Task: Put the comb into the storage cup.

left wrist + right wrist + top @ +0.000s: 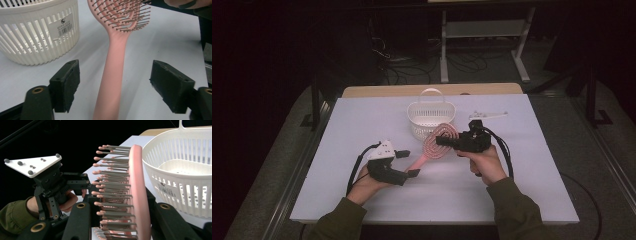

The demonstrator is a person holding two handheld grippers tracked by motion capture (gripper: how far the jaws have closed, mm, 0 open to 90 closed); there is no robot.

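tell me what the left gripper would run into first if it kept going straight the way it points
Probably the pink hairbrush: its handle lies between the left gripper's open jaws, untouched, so the bristled head is next in line. The white basket sits off to one side, though depth is hard to judge.

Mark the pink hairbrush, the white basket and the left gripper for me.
pink hairbrush (111,82), left gripper view, middle of its handle.
white basket (430,118), high view, its slatted front wall.
left gripper (113,85), left gripper view, midway between its fingertips, either side of the handle.
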